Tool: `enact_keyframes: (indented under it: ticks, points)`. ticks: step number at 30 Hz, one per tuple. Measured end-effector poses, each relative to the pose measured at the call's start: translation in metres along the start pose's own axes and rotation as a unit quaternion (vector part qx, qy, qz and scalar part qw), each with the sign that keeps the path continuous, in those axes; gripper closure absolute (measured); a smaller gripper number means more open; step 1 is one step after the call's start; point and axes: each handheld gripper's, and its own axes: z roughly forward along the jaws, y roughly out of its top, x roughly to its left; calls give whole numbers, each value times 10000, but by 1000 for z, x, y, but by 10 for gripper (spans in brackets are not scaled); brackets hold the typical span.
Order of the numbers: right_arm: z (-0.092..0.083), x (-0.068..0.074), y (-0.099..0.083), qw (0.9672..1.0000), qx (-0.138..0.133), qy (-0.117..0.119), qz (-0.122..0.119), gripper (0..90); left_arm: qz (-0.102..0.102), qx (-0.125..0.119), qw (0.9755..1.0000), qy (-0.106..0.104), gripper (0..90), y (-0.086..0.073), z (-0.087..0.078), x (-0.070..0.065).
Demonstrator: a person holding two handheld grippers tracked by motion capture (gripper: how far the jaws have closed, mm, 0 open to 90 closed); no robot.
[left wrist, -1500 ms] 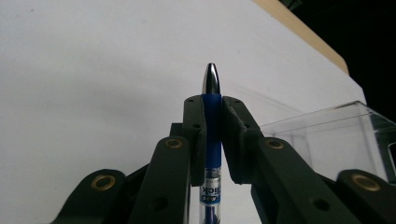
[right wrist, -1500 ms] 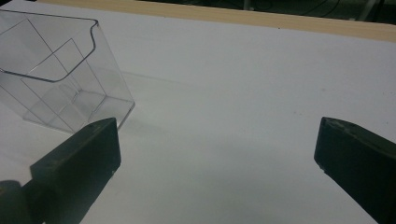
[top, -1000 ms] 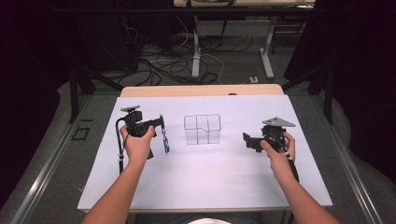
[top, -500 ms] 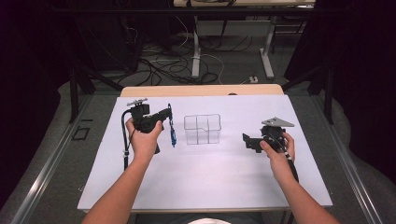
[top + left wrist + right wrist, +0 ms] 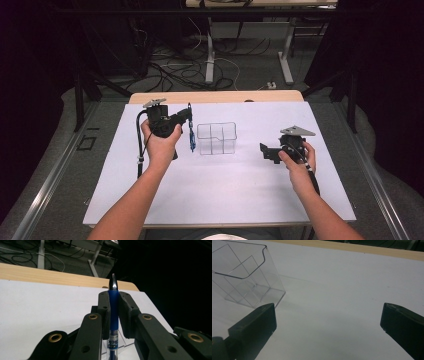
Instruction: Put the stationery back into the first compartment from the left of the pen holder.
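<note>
My left gripper (image 5: 188, 118) is shut on a blue pen (image 5: 191, 136) and holds it raised above the white table cover, just left of a clear plastic divided box (image 5: 216, 138). The pen hangs roughly upright, its lower end above the sheet. In the left gripper view the pen (image 5: 114, 308) is clamped between the two pads of the left gripper (image 5: 114, 301), its metal tip sticking out past them. My right gripper (image 5: 265, 152) rests low to the right of the box. In its own view the right gripper (image 5: 328, 317) stands wide open with nothing between the jaws, the clear box (image 5: 244, 277) at upper left.
A white sheet (image 5: 220, 200) covers the table, with a wooden strip (image 5: 215, 96) at the far edge. Beyond it are cables on the floor (image 5: 200, 65) and desk legs. Bare sheet lies in front of the box and between the hands.
The left hand has lifted and moved toward the clear box with the pen, which now hangs more upright. The right hand has stayed where it was.
</note>
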Motion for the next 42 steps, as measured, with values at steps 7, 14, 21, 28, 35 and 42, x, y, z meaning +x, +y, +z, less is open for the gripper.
enact_keyframes:
  ticks: [7, 14, 21, 28, 35, 42]
  points:
    - [-1, -1, 0, 10000, -18, 18, -19, 0, 80, -104, 9999, 21, 801, 9, 10, -11]
    - [-1, -2, 0, 10000, -33, 20, 17, 0, 156, -203, 9997, 39, 800, 15, 19, -19]
    - [-2, -2, 0, 10000, -23, 30, 77, 0, 174, -240, 9995, 117, 800, 16, 26, -21]
    - [-2, -3, 0, 10000, -27, 34, 69, 0, 125, -260, 9994, 175, 801, 16, 33, -17]
    - [-2, -2, 0, 10000, -29, 40, 28, 0, 35, -250, 9993, 282, 801, 12, 43, -11]
    - [-2, -1, 0, 10000, -16, 51, 31, 0, 1, -259, 9990, 372, 800, 11, 53, -5]
